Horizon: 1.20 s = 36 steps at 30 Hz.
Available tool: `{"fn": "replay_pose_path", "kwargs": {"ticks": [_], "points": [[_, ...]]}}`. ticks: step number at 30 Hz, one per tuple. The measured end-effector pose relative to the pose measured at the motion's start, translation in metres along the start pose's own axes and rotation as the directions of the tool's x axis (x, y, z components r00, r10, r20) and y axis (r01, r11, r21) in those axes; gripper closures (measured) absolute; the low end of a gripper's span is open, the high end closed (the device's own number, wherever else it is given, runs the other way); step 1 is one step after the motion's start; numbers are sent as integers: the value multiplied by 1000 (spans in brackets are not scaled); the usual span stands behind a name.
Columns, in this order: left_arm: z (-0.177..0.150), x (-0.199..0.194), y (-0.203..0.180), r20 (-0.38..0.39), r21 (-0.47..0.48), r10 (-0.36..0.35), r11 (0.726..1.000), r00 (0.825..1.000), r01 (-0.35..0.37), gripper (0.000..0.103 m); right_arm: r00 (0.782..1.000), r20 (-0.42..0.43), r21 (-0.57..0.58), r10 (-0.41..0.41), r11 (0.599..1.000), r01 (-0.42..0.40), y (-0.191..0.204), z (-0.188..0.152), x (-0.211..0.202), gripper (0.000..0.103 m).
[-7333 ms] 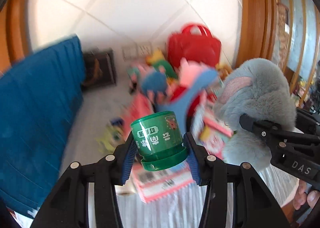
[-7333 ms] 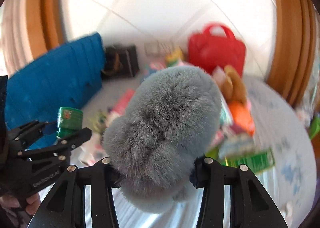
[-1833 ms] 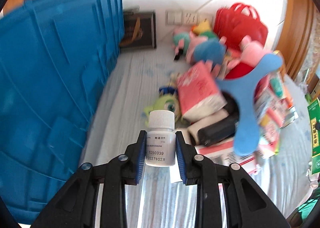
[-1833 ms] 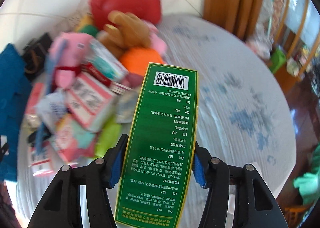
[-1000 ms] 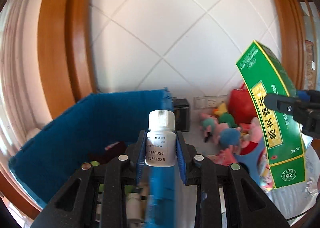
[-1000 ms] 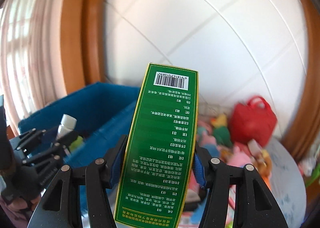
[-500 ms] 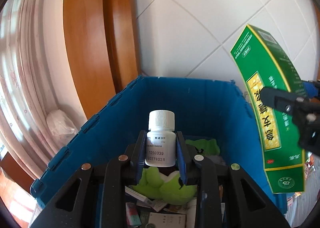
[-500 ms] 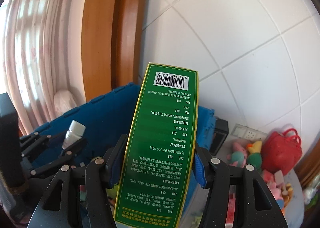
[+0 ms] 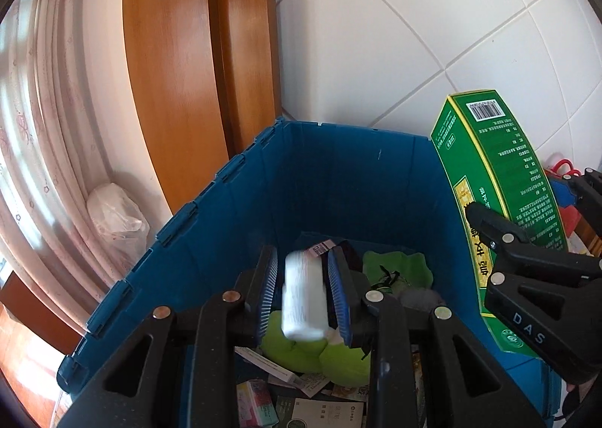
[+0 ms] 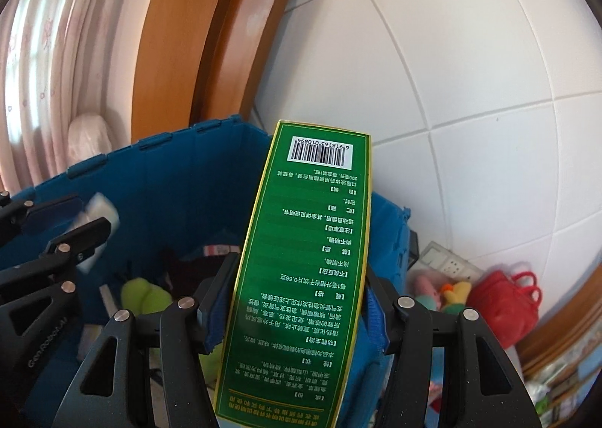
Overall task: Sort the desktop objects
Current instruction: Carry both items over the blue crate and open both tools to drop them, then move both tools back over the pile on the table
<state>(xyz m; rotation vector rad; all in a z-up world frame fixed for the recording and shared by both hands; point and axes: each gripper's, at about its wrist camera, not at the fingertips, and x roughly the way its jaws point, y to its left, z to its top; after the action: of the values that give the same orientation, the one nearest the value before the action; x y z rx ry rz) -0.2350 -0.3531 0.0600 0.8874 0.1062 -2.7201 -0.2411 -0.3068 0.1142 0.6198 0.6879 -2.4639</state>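
Crate edges: the blue crate stands open-topped, its ribbed rim running up the left side to a back corner against the tiled wall.
Left of crate: a wooden frame and a pale curtain stand close behind the rim, with a white bagged bundle beside it.
Open room: the space above the crate, between the two tools, is free; the floor of the crate is crowded with a green plush and small packets.
Right of crate: a red bag and soft toys lie on the worktop by the wall.
Left tool: over the crate's inside, jaws only slightly parted and just now easing open.
White bottle: between the left pads, tilted and smeared with motion, with a thin gap at the left pad; it looks free of the grip, above the plush.
Right tool: jaws about half apart, both pads pressed on the long sides of the box.
Green box: held upright, barcode end up, above the crate's right wall.
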Motion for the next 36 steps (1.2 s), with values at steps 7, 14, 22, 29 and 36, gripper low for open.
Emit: {"fn": "replay_pose_path", "kwargs": {"ticks": [7,14,22,29,36], "points": [[-5,-5,3,11,-8,6,1000,1000,-6,42,999,39,-23,-28,999,29,4,-2,-5,15],[-10,-30,0,66,-11,40,999,997,-40,34,996,83,5,-40,999,39,-11,-11,-24,0],[-28,-71,-7,179,-25,-47,998,983,53,27,982,176,38,-66,997,60,-30,-40,-78,0],[-53,-102,-37,242,-19,-96,994,965,104,27,953,265,128,-145,985,114,-60,-90,-131,0],[-72,-128,-89,263,15,-170,985,950,172,27,932,284,222,-227,961,167,-113,-151,-171,0]]}}
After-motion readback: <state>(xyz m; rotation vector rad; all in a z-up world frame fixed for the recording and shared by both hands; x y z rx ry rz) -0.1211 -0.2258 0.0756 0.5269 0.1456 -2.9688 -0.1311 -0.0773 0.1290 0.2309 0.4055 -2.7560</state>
